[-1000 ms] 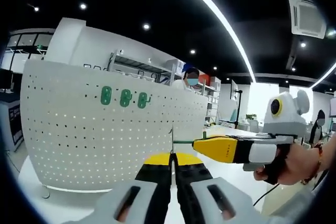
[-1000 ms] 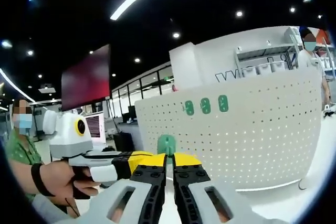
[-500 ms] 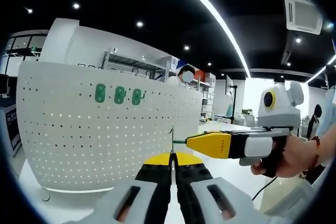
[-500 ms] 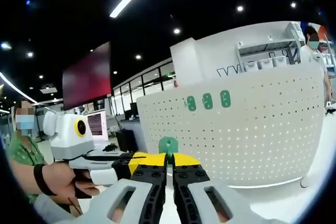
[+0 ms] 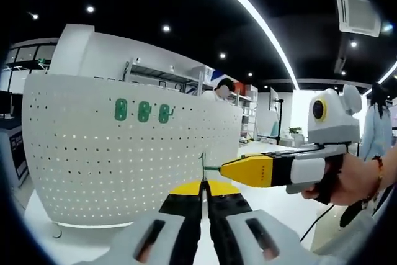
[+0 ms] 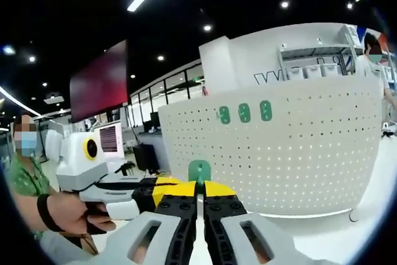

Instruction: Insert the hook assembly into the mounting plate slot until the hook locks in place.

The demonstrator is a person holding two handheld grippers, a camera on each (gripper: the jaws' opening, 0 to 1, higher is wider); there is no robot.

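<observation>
My left gripper [image 5: 203, 185] is shut on a thin metal hook [image 5: 203, 164] that rises upright from between its jaws. My right gripper [image 5: 224, 168] comes in from the right, its yellow tip close beside the hook, with a thin green piece [image 5: 213, 167] reaching from it to the hook. In the right gripper view my right gripper [image 6: 198, 185] is shut on a green mounting plate [image 6: 198, 170]. The left gripper [image 6: 162, 184] meets it from the left. Whether hook and plate are joined is hidden.
A white curved pegboard [image 5: 93, 153] stands on the white table [image 5: 80, 243] behind the grippers, carrying three green plates [image 5: 143, 111] near its top. A person's hand [image 5: 347, 181] holds the right gripper. Shelves and another person [image 5: 221, 90] are far behind.
Both views shifted slightly with the hands. The grippers stay shut and tip to tip; the right gripper sits about where it was beside the hook.
</observation>
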